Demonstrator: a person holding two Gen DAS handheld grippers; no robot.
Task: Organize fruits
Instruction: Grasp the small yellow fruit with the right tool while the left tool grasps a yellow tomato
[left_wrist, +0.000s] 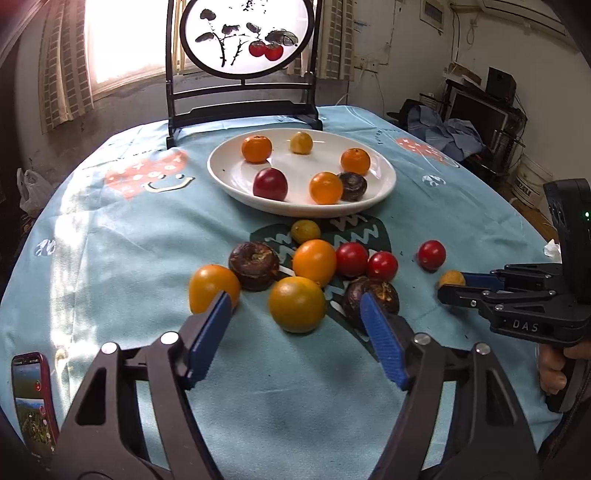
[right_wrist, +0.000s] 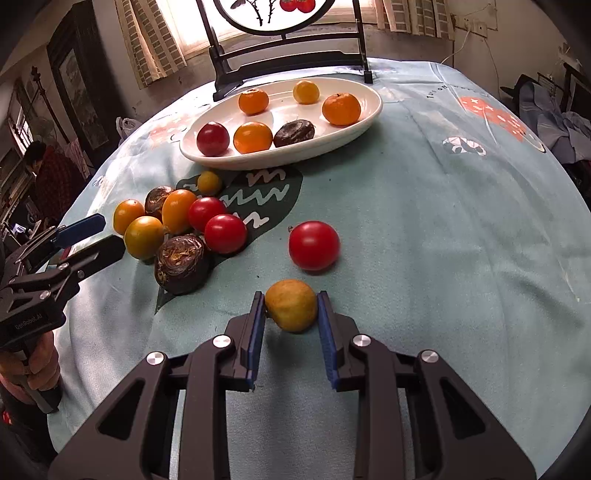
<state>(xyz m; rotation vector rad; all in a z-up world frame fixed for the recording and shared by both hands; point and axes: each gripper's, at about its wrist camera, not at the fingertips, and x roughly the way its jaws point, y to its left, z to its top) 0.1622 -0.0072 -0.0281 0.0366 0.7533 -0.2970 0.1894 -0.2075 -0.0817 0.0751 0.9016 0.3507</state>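
My black gripper (right_wrist: 291, 310) has blue pads (right_wrist: 256, 332). The fruit (right_wrist: 291, 304) between them is dull yellow. The cloth (right_wrist: 443, 258) on the surface is pale teal, with coral mushrooms and dark-green zigzag patches. The plate (right_wrist: 369, 110) is white.

Phone (left_wrist: 35, 398) clipped by the left edge; the screen's painted disc (right_wrist: 271, 11) is cut off up top; the left hand-held gripper (left_wrist: 295, 317) hides part of a dark fruit (left_wrist: 373, 295).
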